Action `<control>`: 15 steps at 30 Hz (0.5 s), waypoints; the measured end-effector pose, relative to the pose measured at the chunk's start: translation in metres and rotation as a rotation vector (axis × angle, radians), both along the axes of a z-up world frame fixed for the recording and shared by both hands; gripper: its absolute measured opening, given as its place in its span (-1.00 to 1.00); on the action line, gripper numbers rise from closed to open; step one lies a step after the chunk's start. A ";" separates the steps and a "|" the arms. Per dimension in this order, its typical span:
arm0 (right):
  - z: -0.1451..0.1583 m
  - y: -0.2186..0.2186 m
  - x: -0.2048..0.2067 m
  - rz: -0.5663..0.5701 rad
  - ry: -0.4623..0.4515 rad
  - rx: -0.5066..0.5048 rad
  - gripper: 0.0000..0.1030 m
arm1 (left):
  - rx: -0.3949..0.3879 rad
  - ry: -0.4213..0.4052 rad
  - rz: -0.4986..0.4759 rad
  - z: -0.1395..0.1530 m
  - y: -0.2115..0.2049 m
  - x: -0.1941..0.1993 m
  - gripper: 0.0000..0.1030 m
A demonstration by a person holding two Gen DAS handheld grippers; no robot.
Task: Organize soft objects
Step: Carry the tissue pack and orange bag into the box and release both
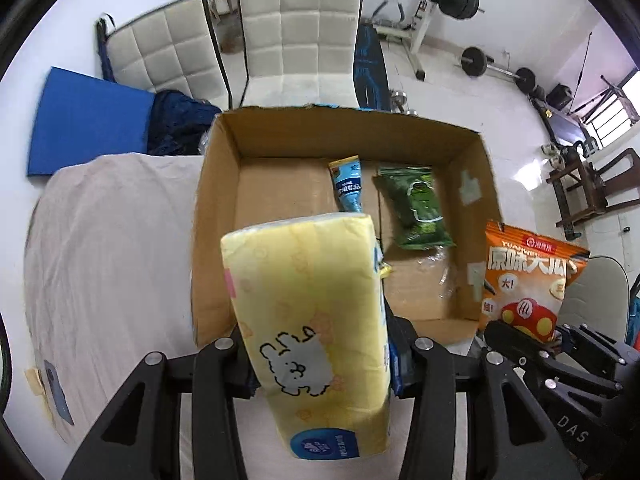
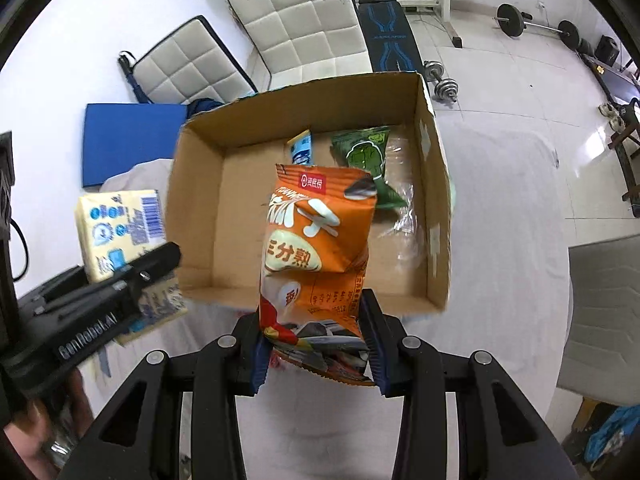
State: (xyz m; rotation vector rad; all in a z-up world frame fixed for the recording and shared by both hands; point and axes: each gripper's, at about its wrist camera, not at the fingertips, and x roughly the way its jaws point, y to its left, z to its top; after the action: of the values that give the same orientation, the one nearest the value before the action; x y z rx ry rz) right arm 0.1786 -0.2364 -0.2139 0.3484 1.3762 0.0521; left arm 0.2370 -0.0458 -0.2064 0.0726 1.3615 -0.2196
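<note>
Yellow tissue pack (image 1: 316, 332) pinched by its lower part in the left gripper (image 1: 320, 364), jaws pressing its two long sides so the rest stands free ahead of the fingers, easy to lower in end first. It hangs over the near left part of the cardboard box (image 1: 216, 208). Orange snack bag (image 2: 316, 256) clamped at its bottom seam in the right gripper (image 2: 316, 354), jaws squeezed tight on the crimp; likely gripped there because the puffy middle would slip or burst. Bag hangs above the near wall of the box, roughly centre. Both grippers point steeply down over the opening, side by side, so both things look ready to go in together. Box sits on a bed with a pale sheet (image 1: 112, 248), open top. Already inside at the far end: a blue tube (image 1: 348, 188) and a green packet (image 1: 416, 208) side by side, clear wrapper (image 1: 440, 264) beside them; near left floor of box bare, probably room for the pack. Beyond: blue mat (image 1: 84, 124), white padded chairs (image 1: 300, 36), weights on the floor
</note>
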 end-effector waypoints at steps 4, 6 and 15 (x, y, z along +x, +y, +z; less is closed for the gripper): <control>-0.037 -0.003 0.016 -0.001 0.058 -0.008 -0.18 | 0.016 0.064 0.000 -0.023 0.007 0.027 -0.17; -0.055 -0.004 0.022 -0.002 0.089 -0.012 -0.18 | 0.030 0.088 -0.010 -0.038 0.007 0.037 -0.17; -0.113 -0.001 0.031 0.006 0.181 -0.014 -0.18 | 0.042 0.172 -0.027 -0.094 0.003 0.080 -0.17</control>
State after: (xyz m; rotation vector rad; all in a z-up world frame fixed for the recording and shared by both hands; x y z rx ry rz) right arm 0.2100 -0.2369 -0.3266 0.3441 1.5561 0.0160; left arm 0.3169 -0.0432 -0.3000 0.1088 1.5375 -0.2239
